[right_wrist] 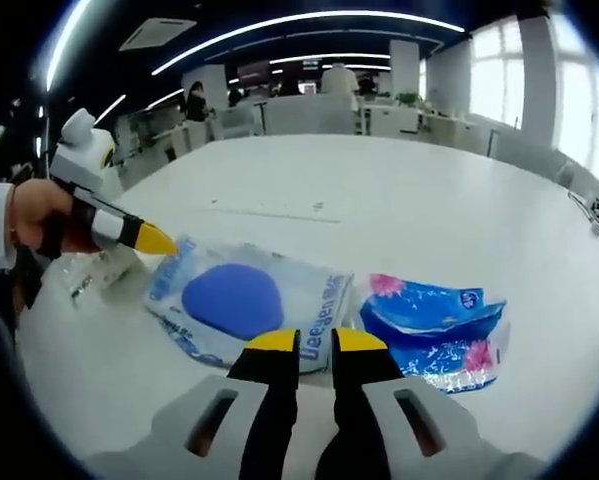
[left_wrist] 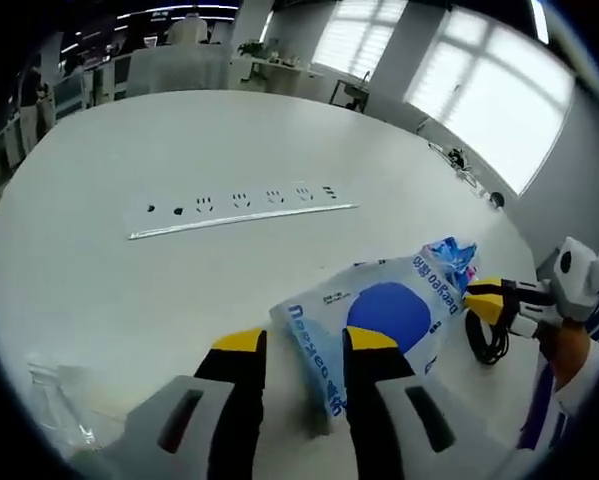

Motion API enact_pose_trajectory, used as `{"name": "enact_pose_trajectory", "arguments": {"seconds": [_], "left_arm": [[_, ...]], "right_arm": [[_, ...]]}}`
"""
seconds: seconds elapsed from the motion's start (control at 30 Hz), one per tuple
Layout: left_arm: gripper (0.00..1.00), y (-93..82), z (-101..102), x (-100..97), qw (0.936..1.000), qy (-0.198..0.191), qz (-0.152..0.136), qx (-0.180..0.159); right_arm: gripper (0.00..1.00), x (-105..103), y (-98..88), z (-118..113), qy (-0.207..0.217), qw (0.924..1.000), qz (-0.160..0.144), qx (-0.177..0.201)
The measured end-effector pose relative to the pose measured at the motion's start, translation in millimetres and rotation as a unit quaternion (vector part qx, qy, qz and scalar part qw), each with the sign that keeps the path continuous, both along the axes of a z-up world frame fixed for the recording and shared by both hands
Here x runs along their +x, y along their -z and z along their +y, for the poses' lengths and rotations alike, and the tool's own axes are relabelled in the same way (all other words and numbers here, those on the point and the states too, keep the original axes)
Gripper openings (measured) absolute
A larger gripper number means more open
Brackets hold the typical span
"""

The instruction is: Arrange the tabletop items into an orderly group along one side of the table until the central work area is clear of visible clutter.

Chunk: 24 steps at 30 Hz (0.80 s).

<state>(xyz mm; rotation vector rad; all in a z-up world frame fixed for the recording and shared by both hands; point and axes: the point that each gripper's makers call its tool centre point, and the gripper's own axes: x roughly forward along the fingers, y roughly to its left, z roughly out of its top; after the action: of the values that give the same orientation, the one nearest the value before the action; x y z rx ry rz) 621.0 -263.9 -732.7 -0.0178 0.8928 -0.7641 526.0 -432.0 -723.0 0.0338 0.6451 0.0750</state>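
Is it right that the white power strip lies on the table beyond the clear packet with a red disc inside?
Not quite: the disc inside the clear packet is blue, not red, as the right gripper view shows. The white power strip does lie on the table beyond it.

Left gripper (left_wrist: 304, 345) fingers astride tissue pack (left_wrist: 379, 320) edge — power strip (left_wrist: 241, 208) beyond.

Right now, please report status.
Left gripper open at white packet. Right gripper shut on packet's edge. Blue packet beside. Power strip mid-table.

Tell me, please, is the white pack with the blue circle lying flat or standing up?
Flat: the pack lies face up on the table, blue circle showing in both views.
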Motion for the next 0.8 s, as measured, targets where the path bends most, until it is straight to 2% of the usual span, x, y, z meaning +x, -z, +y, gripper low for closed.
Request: {"name": "enact_pose_trajectory", "arguments": {"seconds": [0.13,0.33,0.8], "left_arm": [[0.34,-4.4,1,0.1,1.0000,0.004,-0.005,-0.003],[0.45,-12.9,2,0.1,0.9998,0.009,-0.015,-0.012],[0.57,-22.7,7,-1.0,0.9994,0.020,-0.026,-0.013]], "right_arm": [[0.14,0,-3.8,2,-0.004,1.0000,-0.002,0.001],[0.18,1,-7.4,4,-0.010,1.0000,-0.003,0.000],[0.29,-1,-14.8,8,-0.017,0.9998,-0.003,0.007]]}}
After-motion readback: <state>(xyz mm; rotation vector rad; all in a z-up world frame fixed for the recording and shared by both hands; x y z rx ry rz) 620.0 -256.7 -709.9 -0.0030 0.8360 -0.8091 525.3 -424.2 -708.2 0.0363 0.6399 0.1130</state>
